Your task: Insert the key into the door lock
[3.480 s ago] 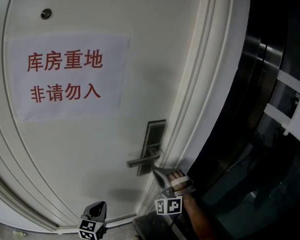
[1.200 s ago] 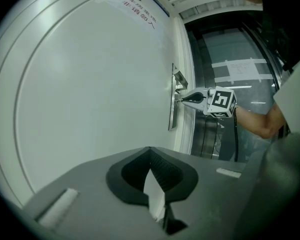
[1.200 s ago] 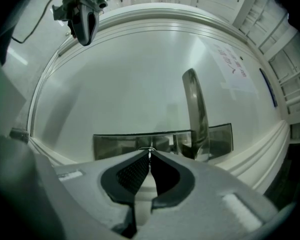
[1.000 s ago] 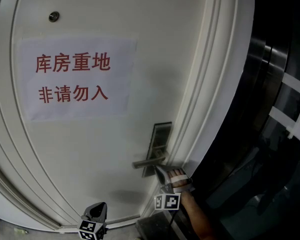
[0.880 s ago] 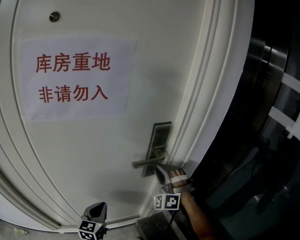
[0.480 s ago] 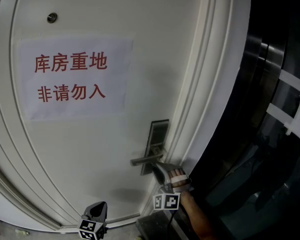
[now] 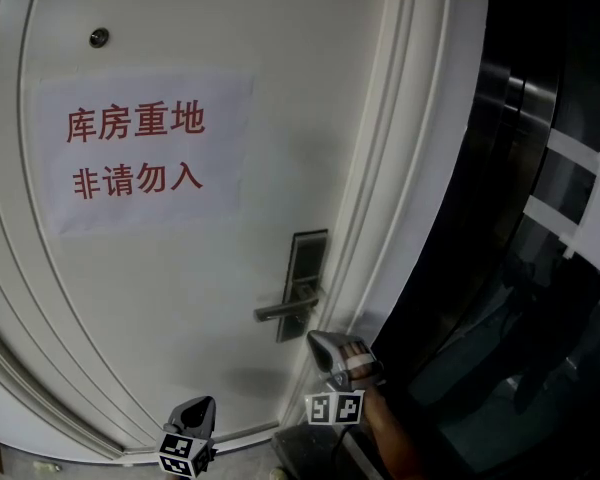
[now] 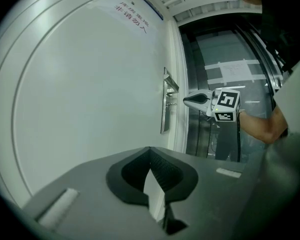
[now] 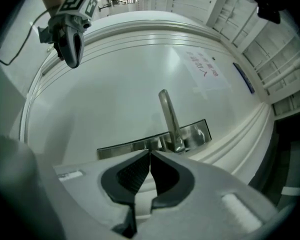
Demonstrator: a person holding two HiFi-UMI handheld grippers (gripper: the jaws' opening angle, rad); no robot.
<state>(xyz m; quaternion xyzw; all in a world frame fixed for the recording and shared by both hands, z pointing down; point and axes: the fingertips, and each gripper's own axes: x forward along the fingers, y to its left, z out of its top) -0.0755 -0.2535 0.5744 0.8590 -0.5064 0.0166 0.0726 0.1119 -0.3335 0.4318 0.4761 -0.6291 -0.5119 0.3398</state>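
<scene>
The head view's bottom edge crops the left claw (image 7: pixel 197 409); the lock plate (image 7: pixel 308 254) is too small for detail.

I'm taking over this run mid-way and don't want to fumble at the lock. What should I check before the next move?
1. Key in the right gripper: not ok. Its jaws have just been closing and now meet with nothing between them.
2. Key in the left gripper: not ok. Its jaws are together and no key shows.
3. Key already in the lock plate: cannot tell. No key or keyhole can be made out.
4. Right gripper aimed at the lock: ok. The plate and lever handle lie just past its tips.
5. Left gripper clear of the handle: ok. It is low by the door, apart from the handle.
</scene>
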